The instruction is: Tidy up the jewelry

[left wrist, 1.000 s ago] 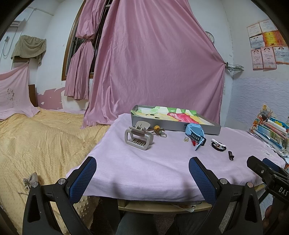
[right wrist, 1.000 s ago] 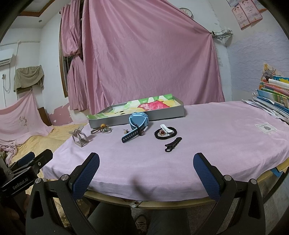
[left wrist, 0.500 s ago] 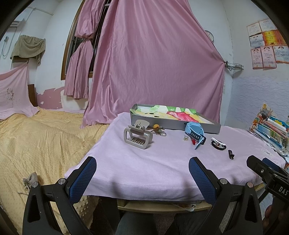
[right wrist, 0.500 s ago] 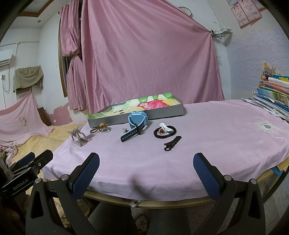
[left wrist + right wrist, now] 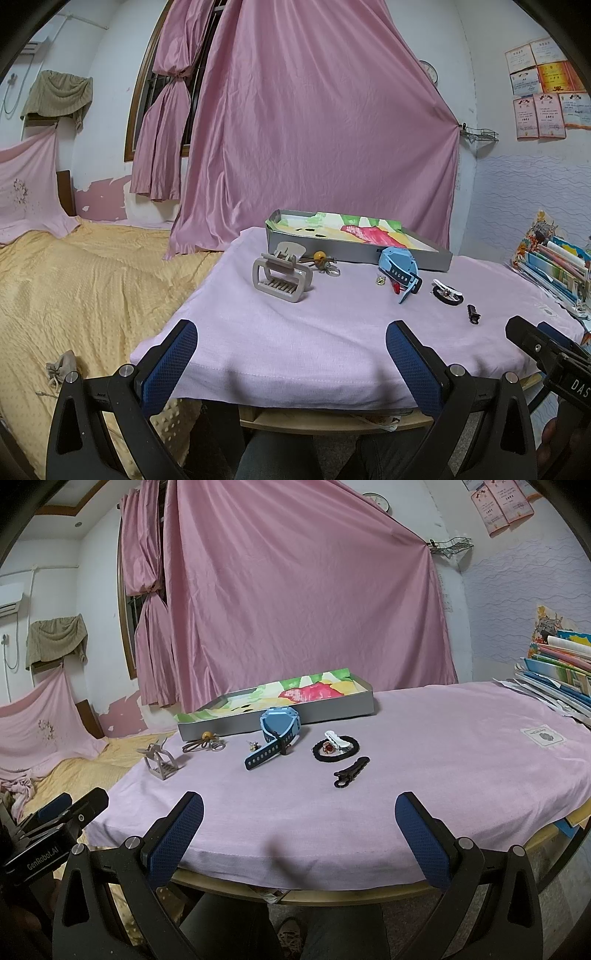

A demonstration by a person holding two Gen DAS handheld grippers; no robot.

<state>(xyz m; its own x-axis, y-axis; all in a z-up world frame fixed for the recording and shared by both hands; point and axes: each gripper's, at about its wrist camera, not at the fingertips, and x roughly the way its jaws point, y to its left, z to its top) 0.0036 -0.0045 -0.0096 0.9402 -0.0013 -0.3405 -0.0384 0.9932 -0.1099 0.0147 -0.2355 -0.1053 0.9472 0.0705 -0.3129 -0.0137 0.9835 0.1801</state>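
Note:
On the pink-clothed table point(image 5: 295, 332) point(image 5: 424, 775) lie a beige claw clip point(image 5: 281, 277) point(image 5: 159, 762), a cord with an orange bead point(image 5: 322, 260) point(image 5: 205, 740), a small earring point(image 5: 380, 280) point(image 5: 254, 744), a blue watch point(image 5: 399, 268) point(image 5: 277, 731), a black hair tie with a white clip point(image 5: 447, 293) point(image 5: 335, 746) and a black clip point(image 5: 472, 314) point(image 5: 351, 771). Behind them stands a grey tray point(image 5: 347, 254) point(image 5: 332, 710) lined with colourful paper. My left gripper point(image 5: 291, 354) and right gripper point(image 5: 299, 830) hover open at the near table edge, both empty.
A bed with a yellow cover point(image 5: 74, 288) lies left of the table. A stack of books and papers point(image 5: 557, 679) point(image 5: 554, 262) sits at the table's right side. Pink curtains point(image 5: 314, 129) hang behind. A person's legs point(image 5: 295, 923) show below the table edge.
Both grippers have crept slightly forward and upward toward the table; the objects look a little nearer. Nothing on the table has moved.

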